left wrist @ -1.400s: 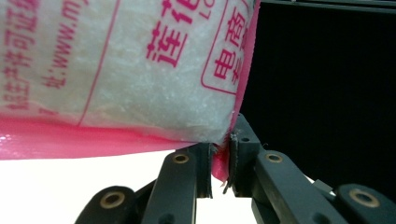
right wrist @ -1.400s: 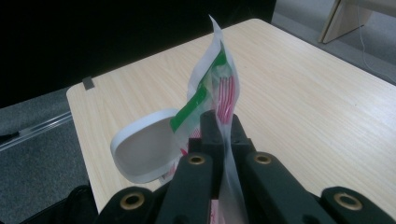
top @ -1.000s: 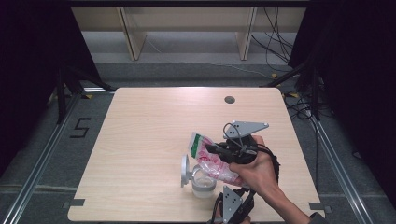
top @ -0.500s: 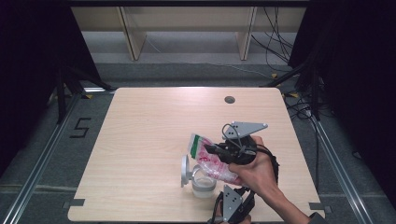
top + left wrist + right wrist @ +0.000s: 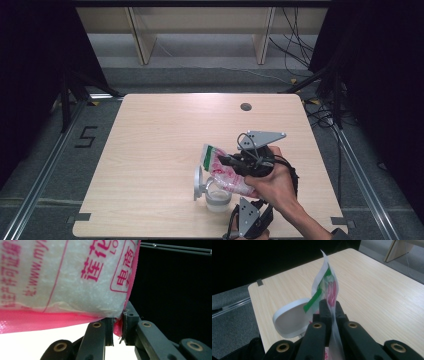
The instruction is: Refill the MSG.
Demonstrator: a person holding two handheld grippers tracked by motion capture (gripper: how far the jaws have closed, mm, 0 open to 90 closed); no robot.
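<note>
Nearby, hinged-lid container [image 5: 216, 196] sits under pink bag [image 5: 226, 175].

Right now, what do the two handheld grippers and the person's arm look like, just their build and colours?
Both grippers are black, with linked bars joined by brass-coloured pivot rings leading to flat black jaws. The right gripper carries a grey three-cornered plate on top and a thin looping cable; the left gripper at the table's near edge has a similar grey plate with small holes. The right forearm is bare, with a dark cuff or sleeve edge at the frame's bottom.
</note>
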